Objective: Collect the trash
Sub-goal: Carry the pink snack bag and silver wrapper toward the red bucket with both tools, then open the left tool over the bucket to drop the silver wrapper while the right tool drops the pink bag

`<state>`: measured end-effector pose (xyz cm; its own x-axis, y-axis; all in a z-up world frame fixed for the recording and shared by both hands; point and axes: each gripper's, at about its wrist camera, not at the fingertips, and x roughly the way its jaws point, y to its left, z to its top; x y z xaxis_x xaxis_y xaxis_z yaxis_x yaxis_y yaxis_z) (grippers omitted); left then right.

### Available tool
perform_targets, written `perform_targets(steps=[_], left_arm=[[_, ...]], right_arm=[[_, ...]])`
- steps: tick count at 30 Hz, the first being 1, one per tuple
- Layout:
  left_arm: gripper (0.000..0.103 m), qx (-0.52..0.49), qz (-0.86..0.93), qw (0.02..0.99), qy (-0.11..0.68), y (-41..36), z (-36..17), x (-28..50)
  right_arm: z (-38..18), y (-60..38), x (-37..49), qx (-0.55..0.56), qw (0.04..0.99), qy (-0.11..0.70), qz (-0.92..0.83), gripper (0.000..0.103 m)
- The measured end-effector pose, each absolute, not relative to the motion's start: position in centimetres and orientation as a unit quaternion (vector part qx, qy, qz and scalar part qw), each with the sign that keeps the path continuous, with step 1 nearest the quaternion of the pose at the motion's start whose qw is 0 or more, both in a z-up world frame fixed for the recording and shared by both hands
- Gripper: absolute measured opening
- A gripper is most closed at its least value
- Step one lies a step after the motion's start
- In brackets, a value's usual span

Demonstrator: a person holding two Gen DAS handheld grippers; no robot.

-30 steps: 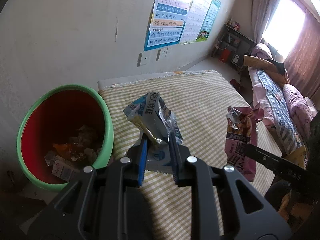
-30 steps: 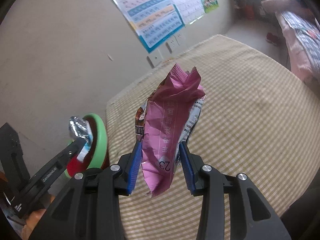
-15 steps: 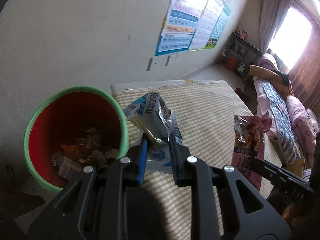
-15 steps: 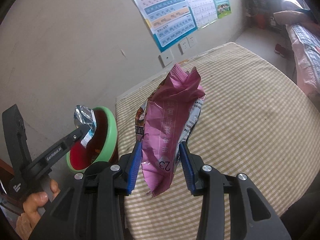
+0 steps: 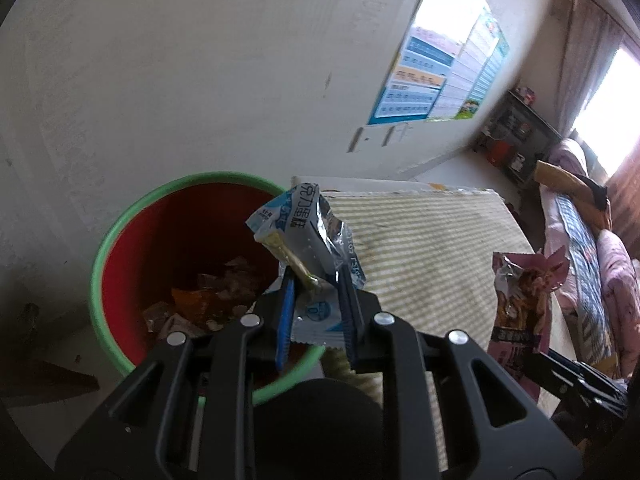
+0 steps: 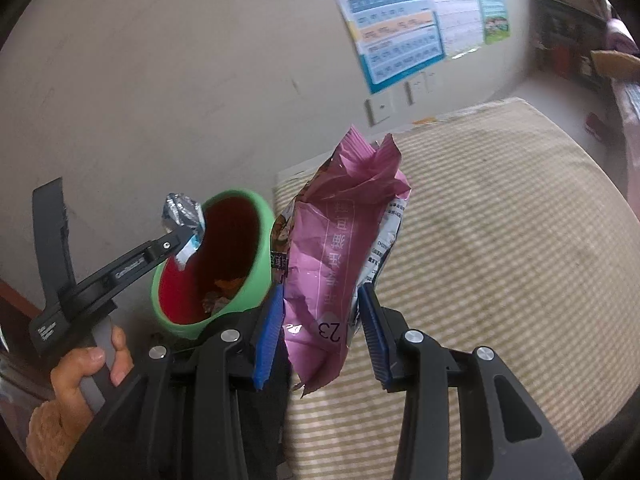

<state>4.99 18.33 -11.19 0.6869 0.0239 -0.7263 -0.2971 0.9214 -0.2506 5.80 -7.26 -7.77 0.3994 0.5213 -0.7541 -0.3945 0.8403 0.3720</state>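
My left gripper (image 5: 316, 280) is shut on a crumpled silver and blue wrapper (image 5: 304, 228), held just above the right rim of the red bin with a green rim (image 5: 120, 228). Several scraps of trash lie at the bin's bottom. In the right wrist view the same wrapper (image 6: 182, 210) hangs over the bin (image 6: 260, 248), pinched by the left gripper (image 6: 188, 236). My right gripper (image 6: 320, 304) is shut on a pink snack bag (image 6: 340, 248), held upright over the checked table (image 6: 500, 248). That pink bag (image 5: 520, 296) also shows at the right of the left wrist view.
The checked table (image 5: 432, 240) stands against a pale wall with posters (image 6: 400, 28) and sockets. The bin sits off the table's left end, near the wall. A bed (image 5: 588, 256) and a shelf (image 5: 516, 140) lie at the far right. A person's hand (image 6: 80, 364) grips the left tool.
Both grippers have swung left toward the bin with their loads. The silver wrapper now hangs over the bin's rim instead of over the table. Both grips are unchanged.
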Motion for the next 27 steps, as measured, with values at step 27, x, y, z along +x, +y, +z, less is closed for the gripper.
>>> perform_targets(steps=[27], left_arm=[[0.02, -0.218, 0.161, 0.876, 0.399, 25.9, -14.2, 4.9]], right_arm=[[-8.3, 6.0, 9.0, -0.046, 0.806, 0.462, 0.367, 0.039]])
